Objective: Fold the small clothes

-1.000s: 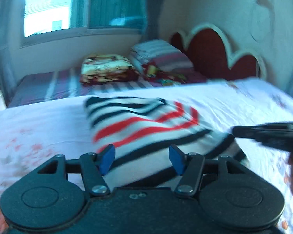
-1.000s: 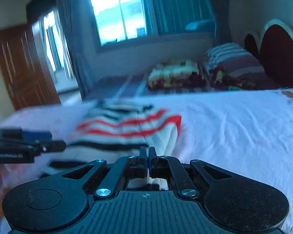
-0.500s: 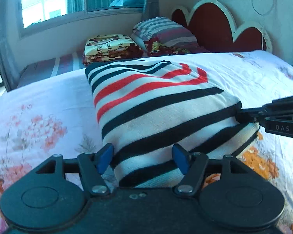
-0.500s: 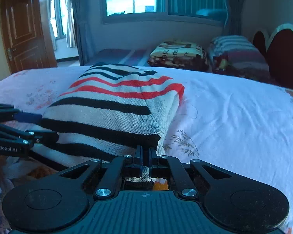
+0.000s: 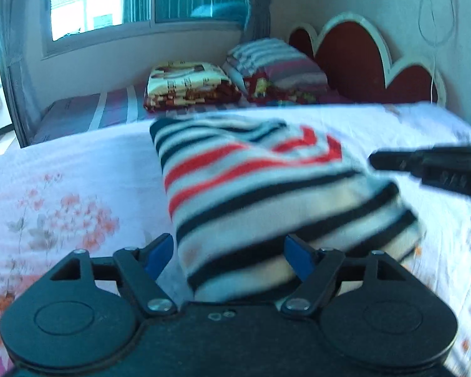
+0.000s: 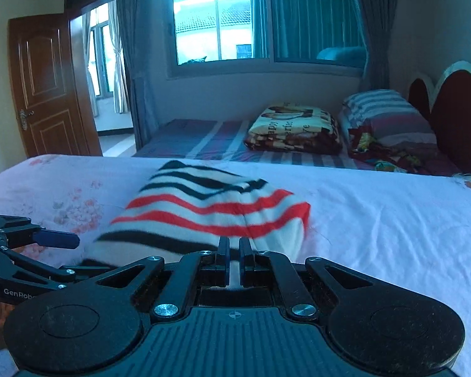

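- Since the earlier frames the left gripper (image 5: 229, 253) jaws had spread wider and were opening, with the near edge of the striped sweater (image 5: 260, 194) between the blue pads (image 5: 158, 253) — left pad clear of the cloth, contact at the right pad unclear in the blur.
- Right gripper (image 6: 234, 256) jaws were together, clamped on a thin white bit of the sweater's near edge; it had shifted a little sideways against the half-second-earlier view.
- Count: one sweater, two grippers, two beds, one folded patterned blanket (image 6: 293, 132), one striped pillow (image 6: 389, 114), one window (image 6: 218, 20), one door (image 6: 47, 84).
- Sweater was folded into a thick rectangle, with black, white and red stripes; long axis ran away from both cameras toward the far bed, stripes crossing it, red bands at the far half, black bands nearest the grippers.
- It lay flat on the near bed's white floral sheet (image 5: 62, 188), roughly mid-bed.
- Left wrist view showed the right gripper at the sweater's right edge; part of a hand showed at the frame's right edge.
- Room: bedroom; far bed (image 6: 197, 138) with striped purple sheet held the blanket and pillow — red scalloped headboard (image 5: 361, 59) at the right, curtained window behind, brown wooden door at left beside an open doorway.
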Available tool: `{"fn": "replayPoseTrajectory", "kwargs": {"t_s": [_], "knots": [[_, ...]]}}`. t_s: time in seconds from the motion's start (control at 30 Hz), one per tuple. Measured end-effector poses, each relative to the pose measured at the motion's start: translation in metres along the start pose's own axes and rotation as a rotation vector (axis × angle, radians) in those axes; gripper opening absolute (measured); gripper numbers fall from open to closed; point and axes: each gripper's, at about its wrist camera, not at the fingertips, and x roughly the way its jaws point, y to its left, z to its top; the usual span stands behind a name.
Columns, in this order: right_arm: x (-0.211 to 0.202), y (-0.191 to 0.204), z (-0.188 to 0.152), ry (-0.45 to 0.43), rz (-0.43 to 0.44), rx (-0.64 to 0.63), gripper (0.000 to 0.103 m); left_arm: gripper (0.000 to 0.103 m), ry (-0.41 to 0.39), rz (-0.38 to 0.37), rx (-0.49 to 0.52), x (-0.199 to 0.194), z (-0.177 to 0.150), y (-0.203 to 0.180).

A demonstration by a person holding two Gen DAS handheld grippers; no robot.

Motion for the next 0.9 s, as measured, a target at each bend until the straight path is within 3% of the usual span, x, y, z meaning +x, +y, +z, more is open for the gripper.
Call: {"fn": "replayPoseTrajectory", "kwargs": {"t_s": [0.13,0.17,0.23,0.3,0.4,0.47,0.5,0.53,0.57,0.67,0.77,0.9], "knots": [[0.019,-0.001,0.006,0.012,0.005,0.023,0.003,0.083,-0.011,0.01,-0.007,0.015,0.019,0.0],[0.027,0.0,0.004,0.038,0.004,0.014,0.003,0.087,0.005,0.012,-0.016,0.023,0.021,0.0],[0.054,0.003,-0.006,0.182,-0.017,-0.034,0.003,0.096,0.08,0.014,-0.029,0.043,0.02,0.0],[0.057,0.005,-0.009,0.167,-0.021,-0.06,0.003,0.102,0.141,0.005,-0.035,0.057,0.016,0.001],[0.052,-0.005,0.003,0.188,0.008,0.014,0.003,0.096,0.145,-0.019,-0.059,0.052,0.019,0.008],[0.038,-0.02,0.008,0.146,0.011,0.085,0.004,0.093,0.13,-0.053,-0.107,0.043,0.02,0.016],[0.032,-0.028,0.009,0.127,0.003,0.109,0.024,0.093,0.126,-0.067,-0.126,0.038,0.018,0.021],[0.027,-0.036,0.01,0.116,-0.005,0.138,0.062,0.093,0.119,-0.076,-0.142,0.035,0.016,0.026],[0.022,-0.045,0.01,0.099,-0.01,0.165,0.074,0.092,0.111,-0.075,-0.161,0.032,0.015,0.032],[0.016,-0.066,0.013,0.105,0.031,0.223,0.076,0.09,0.111,-0.094,-0.204,0.031,0.013,0.045],[0.022,-0.093,0.01,0.156,0.121,0.384,0.076,0.084,0.14,-0.19,-0.322,0.04,0.011,0.062],[0.039,-0.121,-0.003,0.229,0.216,0.557,0.076,0.086,0.196,-0.304,-0.457,0.056,0.003,0.078]]}}
